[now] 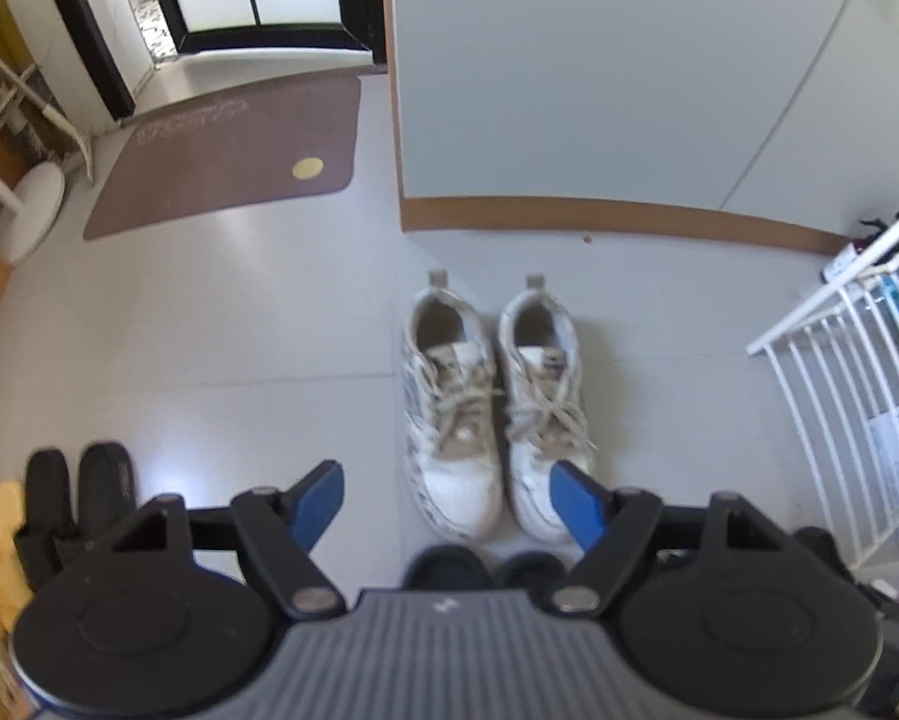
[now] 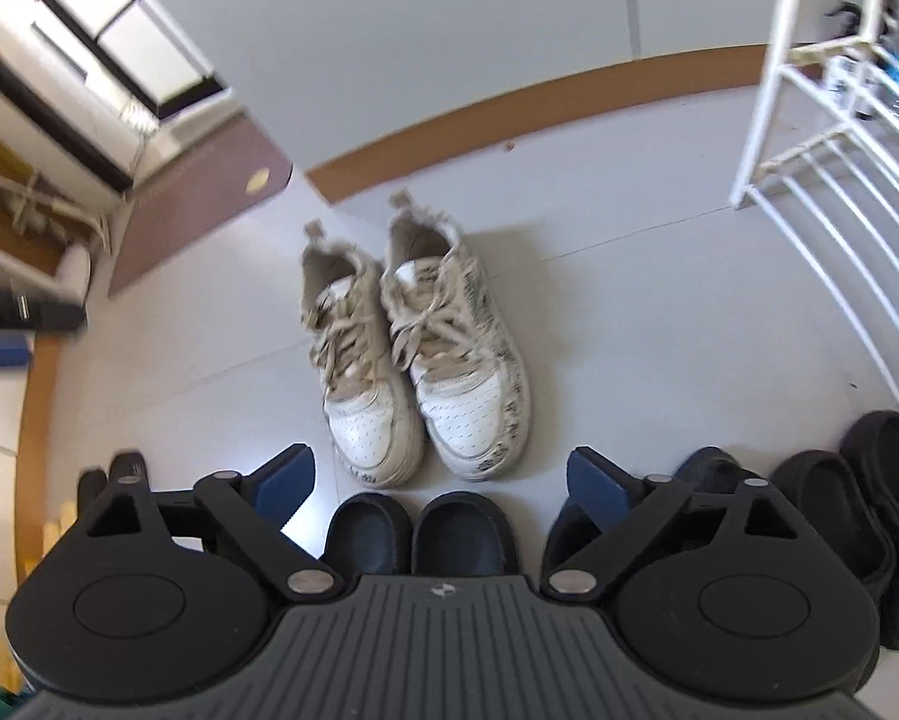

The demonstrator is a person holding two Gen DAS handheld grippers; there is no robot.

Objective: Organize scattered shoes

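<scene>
A pair of white lace-up sneakers stands side by side on the pale floor, toes toward me: the left sneaker (image 1: 455, 414) (image 2: 365, 372) and the right sneaker (image 1: 545, 408) (image 2: 461, 360). Nearer than their toes sits a pair of dark slippers (image 2: 416, 531) (image 1: 449, 564). My left gripper (image 1: 446, 480) hangs above the sneakers' toes, its blue pads wide apart and nothing between them. Above the same spot my right gripper (image 2: 440, 462) is open too, holding nothing. Neither gripper touches a shoe.
More black slippers (image 2: 833, 516) and a dark shoe (image 2: 707, 468) lie at the right, another black pair (image 1: 77, 492) at the left. A white wire rack (image 1: 839, 360) (image 2: 809, 180) stands right. A brown doormat (image 1: 227, 162) lies by the doorway; the wall's brown baseboard (image 1: 599, 216) runs behind the sneakers.
</scene>
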